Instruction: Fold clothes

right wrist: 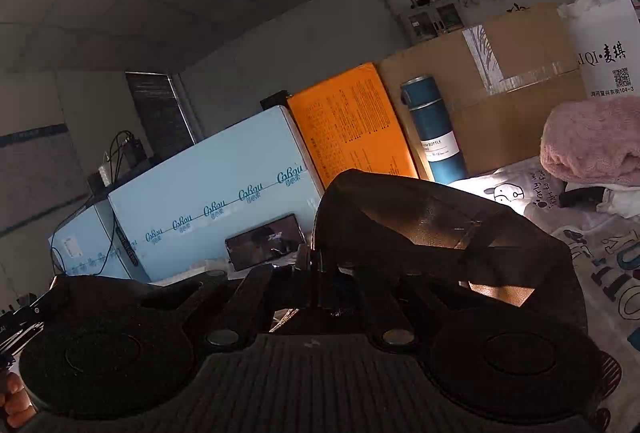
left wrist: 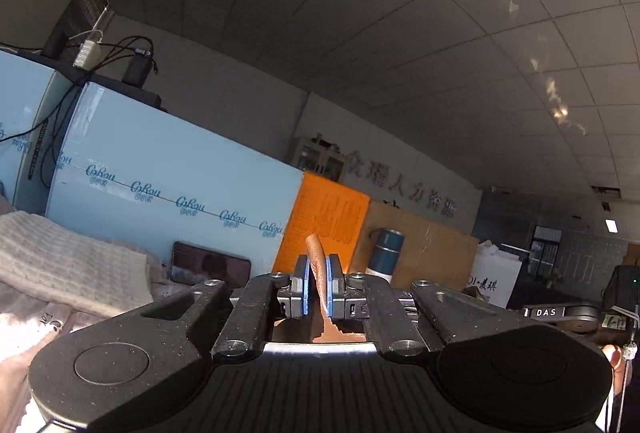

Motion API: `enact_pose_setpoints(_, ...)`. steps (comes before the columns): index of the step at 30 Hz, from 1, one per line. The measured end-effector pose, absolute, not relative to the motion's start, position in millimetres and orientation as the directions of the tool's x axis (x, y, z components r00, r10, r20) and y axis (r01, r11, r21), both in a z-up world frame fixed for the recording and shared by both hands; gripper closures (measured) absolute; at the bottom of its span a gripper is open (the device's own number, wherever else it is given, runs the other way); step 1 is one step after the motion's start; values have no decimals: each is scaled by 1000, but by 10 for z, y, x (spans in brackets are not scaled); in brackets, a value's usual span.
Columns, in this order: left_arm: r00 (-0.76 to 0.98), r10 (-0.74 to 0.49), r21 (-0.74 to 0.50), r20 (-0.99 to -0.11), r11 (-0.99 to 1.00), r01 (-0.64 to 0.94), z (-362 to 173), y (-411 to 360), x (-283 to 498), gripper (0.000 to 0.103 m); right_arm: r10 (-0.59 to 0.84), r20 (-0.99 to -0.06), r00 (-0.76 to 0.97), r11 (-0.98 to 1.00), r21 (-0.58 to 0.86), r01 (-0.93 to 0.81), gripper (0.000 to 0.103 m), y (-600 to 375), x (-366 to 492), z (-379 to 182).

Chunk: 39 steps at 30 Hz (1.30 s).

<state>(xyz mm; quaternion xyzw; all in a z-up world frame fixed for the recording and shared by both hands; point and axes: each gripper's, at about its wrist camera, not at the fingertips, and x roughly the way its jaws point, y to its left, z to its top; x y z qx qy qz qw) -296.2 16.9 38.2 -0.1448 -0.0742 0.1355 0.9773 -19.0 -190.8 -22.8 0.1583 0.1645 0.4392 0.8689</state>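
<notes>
My left gripper (left wrist: 318, 285) is shut on a fold of brown cloth (left wrist: 318, 265) that stands up between its blue pads and hangs down below them. The gripper is raised and tilted up toward the ceiling. My right gripper (right wrist: 320, 273) is shut on the same brown garment (right wrist: 420, 229), which drapes in a dark heap over its fingers and hides the tips. Sun lights part of the cloth.
Light blue boxes (right wrist: 208, 201), an orange box (right wrist: 352, 125), a cardboard box (right wrist: 512, 101) and a blue bottle (right wrist: 434, 129) line the back. A phone (right wrist: 266, 241) leans there. A pink towel (right wrist: 592, 141) lies right, a cream knit (left wrist: 68, 265) left, on a printed sheet (right wrist: 600, 253).
</notes>
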Motion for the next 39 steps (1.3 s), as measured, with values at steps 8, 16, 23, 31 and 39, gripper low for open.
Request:
enact_pose_setpoints(8,906,377,-256,191,910,-325,682,311,-2683,100,767,-83,636,595,460,-659,100,-1728,200,-31)
enact_pose_setpoints(16,865,501,-245,-14,837,-489,679,939,-1759,99,696,-168,698,672,494,-551,100,-1247,936,-71)
enact_pose_setpoints(23,806,558,-174,-198,789,-590,406,1360,-1034,86,639,-279,717,730,515,-450,85,-1069,1433,-309)
enact_pose_setpoints(31,803,419,-241,-423,803,-546,145,1676,-1012,15,588,-337,735,776,491,-396,32,-1464,1569,-370)
enact_pose_setpoints(39,769,256,-284,-586,824,-490,-200,1888,-921,14,607,-546,578,792,483,-375,27,-1512,1954,-797)
